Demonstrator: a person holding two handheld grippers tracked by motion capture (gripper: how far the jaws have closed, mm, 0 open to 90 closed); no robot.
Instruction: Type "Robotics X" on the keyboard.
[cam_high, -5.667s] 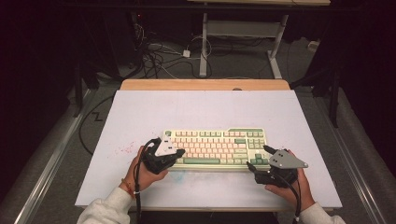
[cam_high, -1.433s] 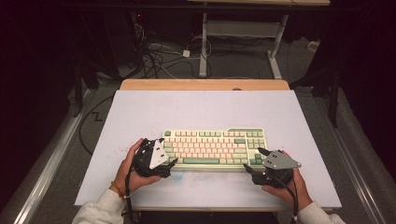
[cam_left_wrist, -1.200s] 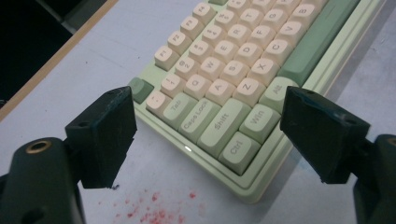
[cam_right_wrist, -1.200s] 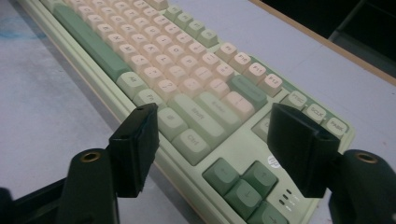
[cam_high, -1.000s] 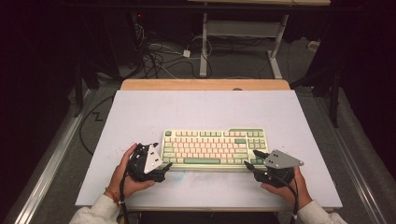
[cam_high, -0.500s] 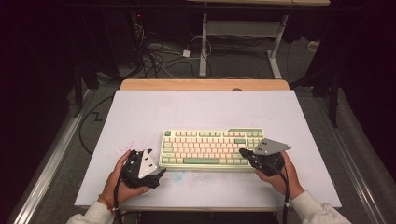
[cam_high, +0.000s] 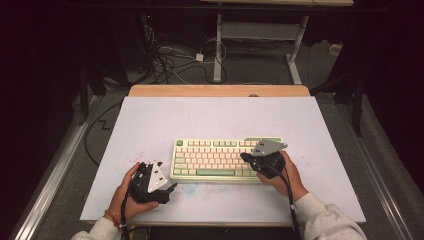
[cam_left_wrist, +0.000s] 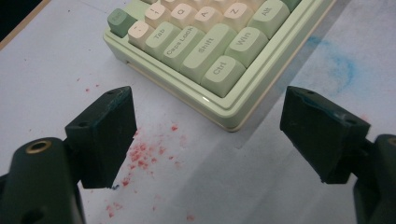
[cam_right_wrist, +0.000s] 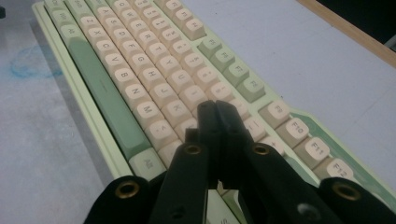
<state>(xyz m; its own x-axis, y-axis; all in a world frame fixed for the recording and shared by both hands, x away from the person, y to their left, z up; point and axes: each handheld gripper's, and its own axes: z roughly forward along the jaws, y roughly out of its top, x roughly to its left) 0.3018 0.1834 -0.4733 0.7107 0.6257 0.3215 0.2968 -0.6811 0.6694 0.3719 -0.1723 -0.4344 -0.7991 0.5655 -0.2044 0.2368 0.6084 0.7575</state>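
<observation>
A pale green keyboard with cream keys lies on the white mat, near the front middle. My left gripper rests on the mat off the keyboard's front left corner. In the left gripper view that gripper is open, with its jaws wide apart and nothing between them, and it faces the keyboard's Ctrl corner. My right gripper hovers over the right part of the keys. The right gripper view shows that gripper shut with its tips together, low above the cream keys of the keyboard; I cannot tell whether it touches them.
Red specks and a blue smear mark the mat near the keyboard's front left. A wooden table edge runs along the back. Cables and desk legs lie on the floor beyond.
My right gripper has swung left from the keyboard's right end onto the keys. The left gripper has drawn back from the keyboard's left end toward the front left.
</observation>
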